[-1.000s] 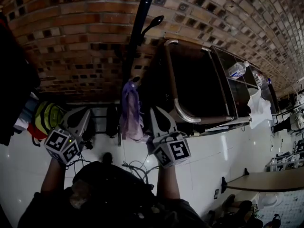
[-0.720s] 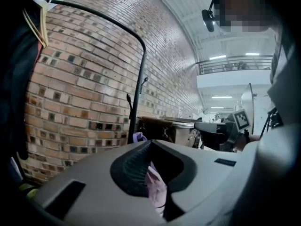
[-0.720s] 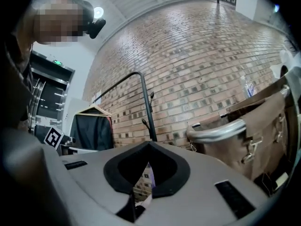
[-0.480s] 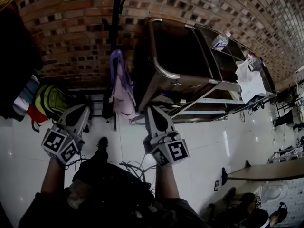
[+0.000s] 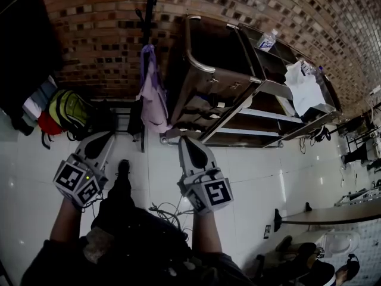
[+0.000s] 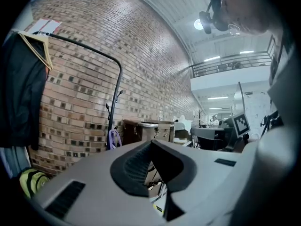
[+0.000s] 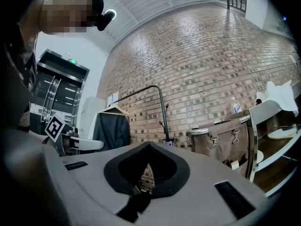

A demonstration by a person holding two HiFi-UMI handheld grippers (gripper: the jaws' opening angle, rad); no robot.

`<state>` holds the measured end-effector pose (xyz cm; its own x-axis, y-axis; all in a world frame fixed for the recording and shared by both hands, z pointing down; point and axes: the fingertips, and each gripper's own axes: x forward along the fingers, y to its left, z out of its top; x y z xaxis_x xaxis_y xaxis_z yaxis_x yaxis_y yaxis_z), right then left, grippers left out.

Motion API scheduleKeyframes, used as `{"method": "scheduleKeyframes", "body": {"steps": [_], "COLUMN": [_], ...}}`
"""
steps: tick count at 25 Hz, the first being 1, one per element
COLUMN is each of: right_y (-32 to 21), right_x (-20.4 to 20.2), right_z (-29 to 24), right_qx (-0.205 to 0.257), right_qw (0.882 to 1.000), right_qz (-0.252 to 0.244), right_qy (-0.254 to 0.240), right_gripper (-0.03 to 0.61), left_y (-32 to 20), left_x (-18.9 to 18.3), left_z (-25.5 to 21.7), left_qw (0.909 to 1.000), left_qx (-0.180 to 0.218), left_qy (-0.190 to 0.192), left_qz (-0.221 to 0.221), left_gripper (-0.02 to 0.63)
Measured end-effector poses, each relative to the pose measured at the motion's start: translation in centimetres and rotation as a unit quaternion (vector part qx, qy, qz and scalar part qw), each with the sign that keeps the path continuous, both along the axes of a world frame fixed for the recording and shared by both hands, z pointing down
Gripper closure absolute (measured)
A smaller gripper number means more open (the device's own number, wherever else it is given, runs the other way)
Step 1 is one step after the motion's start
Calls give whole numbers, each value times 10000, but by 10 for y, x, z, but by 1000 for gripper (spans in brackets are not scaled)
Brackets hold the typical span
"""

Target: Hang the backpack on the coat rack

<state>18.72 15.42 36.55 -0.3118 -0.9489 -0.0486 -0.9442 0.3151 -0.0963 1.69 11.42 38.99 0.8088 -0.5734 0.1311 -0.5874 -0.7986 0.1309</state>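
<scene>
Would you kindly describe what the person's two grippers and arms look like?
The left gripper and right gripper are pale grey wedge-shaped shells, each with a black oval recess on top and black ribbed pads inside. A cube with black-and-white square markers sits at each one's rear. The forearms are bare below dark clothing; thin pale cables show between them.

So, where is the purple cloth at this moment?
In the head view the purple cloth hangs on the black coat rack by the brick wall, just left of the metal cart.
</scene>
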Motion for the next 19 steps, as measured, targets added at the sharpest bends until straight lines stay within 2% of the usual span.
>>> {"method": "scheduleKeyframes", "body": {"steps": [4,7,19], "right_y": [31,47,73], "right_x": [-7,-16,-51], "right_z": [5,3,-2], "right_qx": [-60,-55,-50], "right_qw": [9999,9998,9998], "right_qz": [-99,-172,-208], "right_qy": [-55,-100,-64], "right_gripper": [577,577,577], "left_y": [30,51,88], "left_x": [-3,-10,-50], "left_z": [-15,-25,-28], "left_qw": [9993,9987,9986], "left_qx": [265,386,326], "left_qy": [216,243,236], "left_qz": [-169,-247,-344], "left_gripper": [574,575,575]}}
